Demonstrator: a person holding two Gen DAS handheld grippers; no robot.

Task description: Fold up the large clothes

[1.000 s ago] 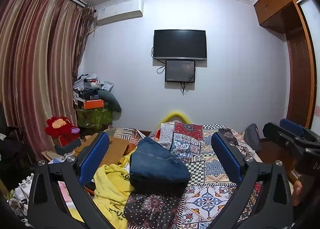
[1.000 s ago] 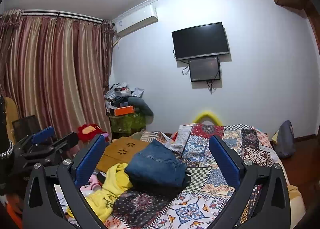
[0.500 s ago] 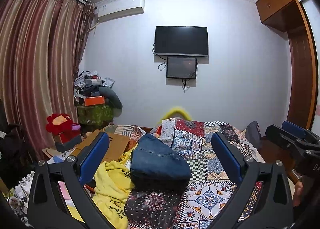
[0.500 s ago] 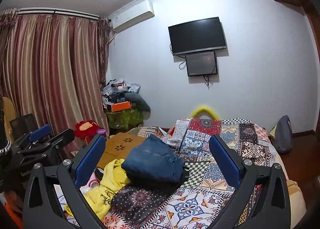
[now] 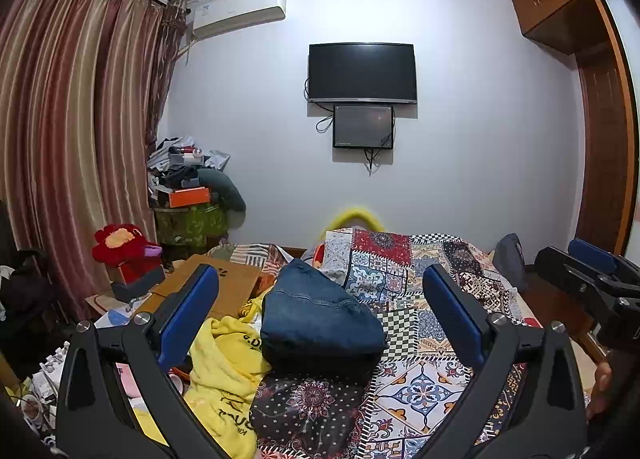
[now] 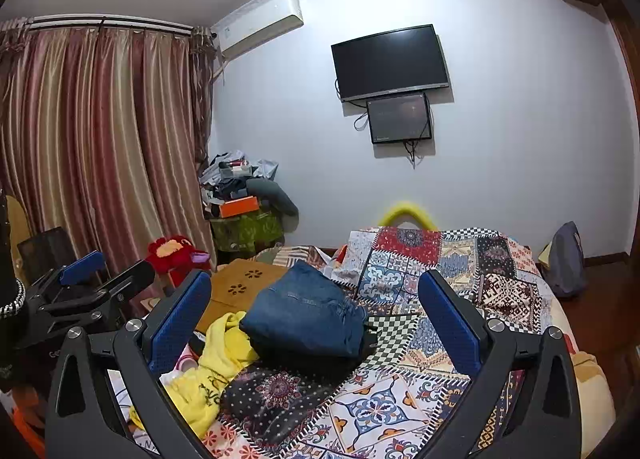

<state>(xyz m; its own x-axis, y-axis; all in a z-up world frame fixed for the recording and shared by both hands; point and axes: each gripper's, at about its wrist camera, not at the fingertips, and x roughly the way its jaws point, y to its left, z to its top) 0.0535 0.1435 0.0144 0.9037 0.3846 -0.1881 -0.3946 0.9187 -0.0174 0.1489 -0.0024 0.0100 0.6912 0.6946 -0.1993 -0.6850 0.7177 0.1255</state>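
A folded pair of blue jeans (image 5: 316, 315) (image 6: 304, 315) rests on top of a dark folded garment on the patchwork bedspread (image 5: 424, 387) (image 6: 400, 399). Left of it a yellow printed garment (image 5: 224, 375) (image 6: 216, 363) lies crumpled. My left gripper (image 5: 320, 295) is held open above the bed with nothing between its blue pads, well short of the jeans. My right gripper (image 6: 314, 293) is open and empty too, at about the same distance. Each gripper shows in the other's view: the right one (image 5: 588, 279) at the right edge, the left one (image 6: 96, 283) at the left edge.
A low wooden table (image 6: 244, 283) stands at the bed's left side, with a red plush toy (image 5: 120, 243) and a cluttered pile of boxes and clothes (image 5: 188, 187) behind it. Striped curtains (image 5: 72, 139) cover the left wall. A dark bag (image 6: 566, 259) sits right of the bed.
Both wrist views have dipped a little, so the television and the bed sit higher in the frames. Both grippers stay open and the clothes have not moved.
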